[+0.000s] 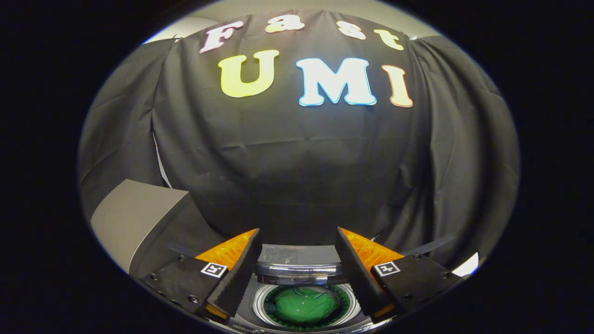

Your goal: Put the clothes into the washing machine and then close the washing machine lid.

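Gripper point(297, 271) spread wide and empty, fingers parted either side of the washing machine point(297, 324) below, gripping nothing. Behind, booth wall of black cloth point(297, 185), hanging close beyond the machine's rear and closing off room in that direction. At the left, grey box point(134, 218), standing beside the machine and bounding sideways travel there. Between the fingers, raised lid point(299, 269), seen edge-on at the back of the opening, its glossy front rim nearest. Lower, round drum opening point(260, 304), ringed in pale trim. Inside the drum, green garment point(304, 305), lying bunched and wholly within the ring, so loading judged done and closing the lid judged the step in hand. For that step: fingers best brought over the lid's top edge, one finger or both pressed behind it, then drawn forward and down in an arc following the hinge. Contact best kept near the lid's middle to avoid twisting. Cloth best checked clear of the rim before seating.
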`<state>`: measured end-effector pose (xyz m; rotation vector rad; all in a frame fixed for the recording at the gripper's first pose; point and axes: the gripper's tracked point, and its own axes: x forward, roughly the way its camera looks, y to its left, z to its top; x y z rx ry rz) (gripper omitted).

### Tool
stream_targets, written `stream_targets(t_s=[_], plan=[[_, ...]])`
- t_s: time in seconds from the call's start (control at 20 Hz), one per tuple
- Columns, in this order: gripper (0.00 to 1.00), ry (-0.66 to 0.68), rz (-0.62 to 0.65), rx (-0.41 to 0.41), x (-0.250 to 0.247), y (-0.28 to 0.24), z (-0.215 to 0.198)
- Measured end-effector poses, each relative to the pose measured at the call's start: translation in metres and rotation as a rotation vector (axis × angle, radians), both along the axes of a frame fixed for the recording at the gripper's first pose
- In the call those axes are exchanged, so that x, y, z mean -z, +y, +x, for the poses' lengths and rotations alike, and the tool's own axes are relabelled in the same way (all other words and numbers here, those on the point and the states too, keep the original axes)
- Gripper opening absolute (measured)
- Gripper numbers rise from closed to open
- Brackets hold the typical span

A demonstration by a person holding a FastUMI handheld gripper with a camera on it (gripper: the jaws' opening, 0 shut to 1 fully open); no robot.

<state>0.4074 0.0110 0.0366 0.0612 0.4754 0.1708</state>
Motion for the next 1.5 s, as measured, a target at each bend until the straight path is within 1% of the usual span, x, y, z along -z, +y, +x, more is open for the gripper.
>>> stream_targets(t_s=[0.25,0.6,0.75,0.85,0.9,1.0,1.15,1.25,1.35,1.5], plan=[[0.99,-0.061,0.002,0.019,0.005,0.0,-0.012],[0.99,-0.11,0.007,0.011,0.022,-0.002,-0.056],[0.98,-0.086,-0.005,0.016,0.043,-0.004,-0.087],[0.98,-0.111,-0.006,0.028,0.046,-0.004,-0.109],[0.98,-0.114,-0.002,0.018,0.049,0.002,-0.119],[0.98,-0.095,-0.03,-0.003,0.062,0.008,-0.14],[0.98,-0.118,-0.058,-0.026,0.06,0.016,-0.171],[0.99,-0.15,-0.025,-0.029,0.054,0.022,-0.195],[0.99,-0.193,-0.047,-0.023,0.049,0.022,-0.219],[0.99,-0.213,-0.07,-0.033,0.051,0.027,-0.263]])
